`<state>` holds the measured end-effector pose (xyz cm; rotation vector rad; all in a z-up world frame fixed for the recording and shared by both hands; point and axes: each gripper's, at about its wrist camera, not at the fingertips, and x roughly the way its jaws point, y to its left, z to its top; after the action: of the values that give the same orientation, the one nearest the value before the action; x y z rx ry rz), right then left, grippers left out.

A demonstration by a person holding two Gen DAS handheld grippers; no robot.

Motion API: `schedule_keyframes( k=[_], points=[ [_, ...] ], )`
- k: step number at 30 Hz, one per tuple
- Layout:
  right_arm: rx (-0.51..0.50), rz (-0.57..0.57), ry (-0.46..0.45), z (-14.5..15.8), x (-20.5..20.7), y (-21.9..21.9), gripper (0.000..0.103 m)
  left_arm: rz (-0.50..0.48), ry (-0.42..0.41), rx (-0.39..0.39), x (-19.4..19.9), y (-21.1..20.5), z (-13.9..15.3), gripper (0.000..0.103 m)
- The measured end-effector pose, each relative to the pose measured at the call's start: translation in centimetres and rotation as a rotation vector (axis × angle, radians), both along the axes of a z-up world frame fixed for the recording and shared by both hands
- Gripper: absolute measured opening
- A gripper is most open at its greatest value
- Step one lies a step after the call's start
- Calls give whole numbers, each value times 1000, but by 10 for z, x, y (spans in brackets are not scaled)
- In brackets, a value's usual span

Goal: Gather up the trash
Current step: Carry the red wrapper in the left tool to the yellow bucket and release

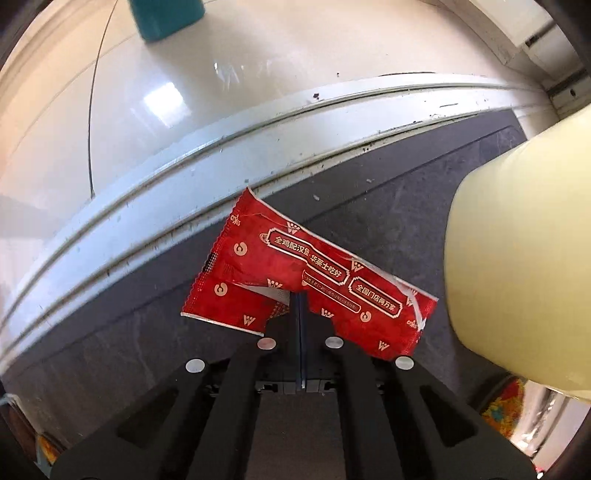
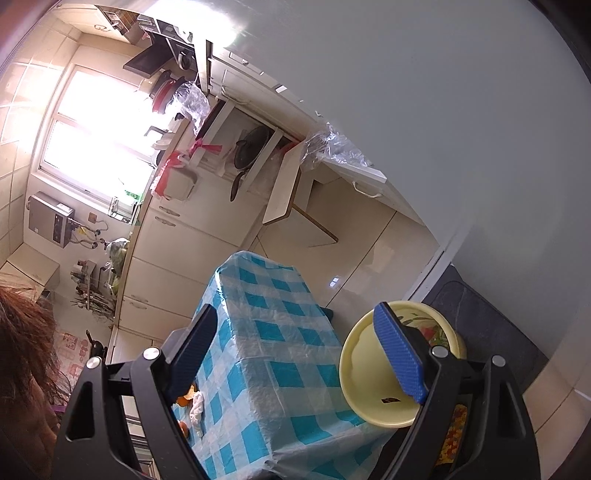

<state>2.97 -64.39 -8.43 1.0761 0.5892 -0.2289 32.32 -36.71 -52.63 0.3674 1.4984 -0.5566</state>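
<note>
A red snack wrapper with gold print hangs crumpled over a dark grey mat. My left gripper points down and is shut on the wrapper's near edge. A pale yellow bin stands close on the right. In the right wrist view the yellow bin shows its open mouth, with flower print on its side. My right gripper is open wide, and its right fingertip lies across the bin's mouth. Whether it touches the bin I cannot tell. Orange peel and a white tissue lie on the table.
A white sliding-door track runs between the mat and glossy beige floor tiles. A teal object stands on the tiles. A table with a blue-check cloth is beside the bin. Kitchen cabinets are behind, and a person's hair is at the left.
</note>
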Motion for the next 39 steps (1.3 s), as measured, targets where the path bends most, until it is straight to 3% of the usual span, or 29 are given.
schedule_keyframes(
  k=[5, 12, 17, 18, 21, 25, 29, 32, 34, 36, 39],
  points=[
    [6, 4, -4, -1, 1, 0, 83, 86, 26, -91, 9, 33, 22, 0],
    [16, 14, -13, -1, 2, -1, 83, 235, 12, -122, 17, 90, 46, 0],
    [20, 41, -39, 4, 5, 4, 83, 406, 61, -75, -28, 157, 51, 0],
    [16, 48, -48, 7, 5, 6, 83, 422, 74, -55, -39, 179, 39, 0],
    [-5, 60, -69, 15, 6, 12, 83, 420, 109, 24, -81, 213, 55, 0],
    [-26, 76, -88, 24, 6, 21, 83, 364, 154, 127, -142, 240, 78, 0],
    [-44, 84, -81, 26, 8, 31, 83, 223, 187, 185, -201, 243, 98, 0],
    [-55, 89, -64, 26, 9, 38, 83, 58, 184, 201, -242, 196, 100, 0],
    [-63, 87, -48, 24, 10, 41, 83, -98, 145, 203, -270, 177, 109, 0],
    [-67, 88, -28, 19, 12, 44, 83, -265, 44, 214, -304, 142, 120, 0],
    [-67, 89, 9, 10, 14, 44, 83, -413, -62, 184, -310, 122, 156, 0]
  ],
)
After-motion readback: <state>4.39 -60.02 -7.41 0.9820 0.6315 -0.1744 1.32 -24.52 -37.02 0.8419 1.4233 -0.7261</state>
